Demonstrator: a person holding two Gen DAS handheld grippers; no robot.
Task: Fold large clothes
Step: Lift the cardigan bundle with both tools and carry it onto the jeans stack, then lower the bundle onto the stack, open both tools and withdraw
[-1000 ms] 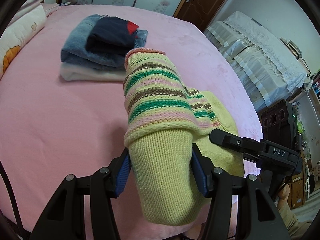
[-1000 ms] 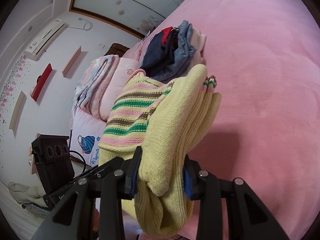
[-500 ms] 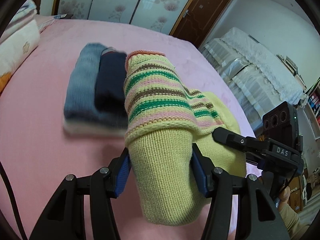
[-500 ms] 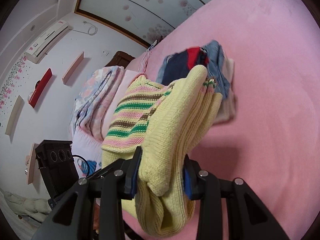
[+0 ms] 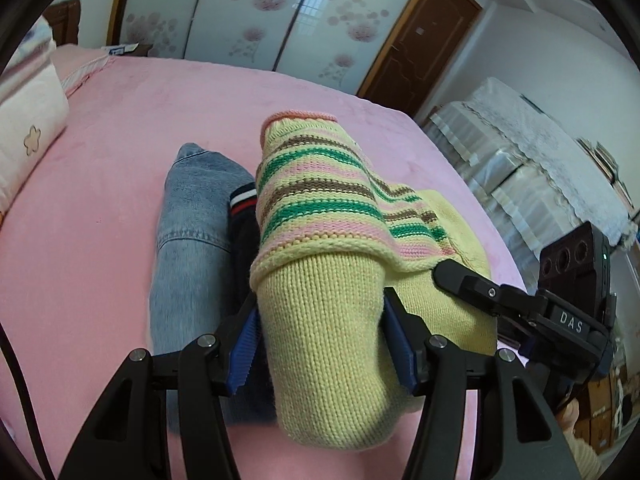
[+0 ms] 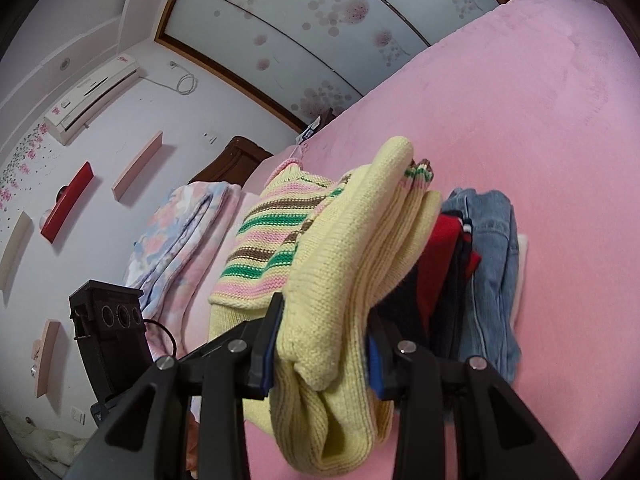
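L gripper (image 5: 320, 344) clamps the near end of the folded sweater (image 5: 320, 240), blue pads tight on the yellow knit. R gripper (image 6: 320, 336) grips the other bunched end, jaws clenched on thick folds. Sweater hangs between both, off the bed (image 5: 100, 160), right over the stack (image 5: 192, 240). Stack just beyond/under the sweater: jeans, dark top w/ red, pale piece at the bottom. Pillow (image 5: 28, 128) far left of the stack, wardrobe (image 5: 248, 12) well behind it. Step, my read: fold done, sweater in transit to the stack. Next needs: square it over the stack, lower flat, free both grips together so the folds don't spring apart.
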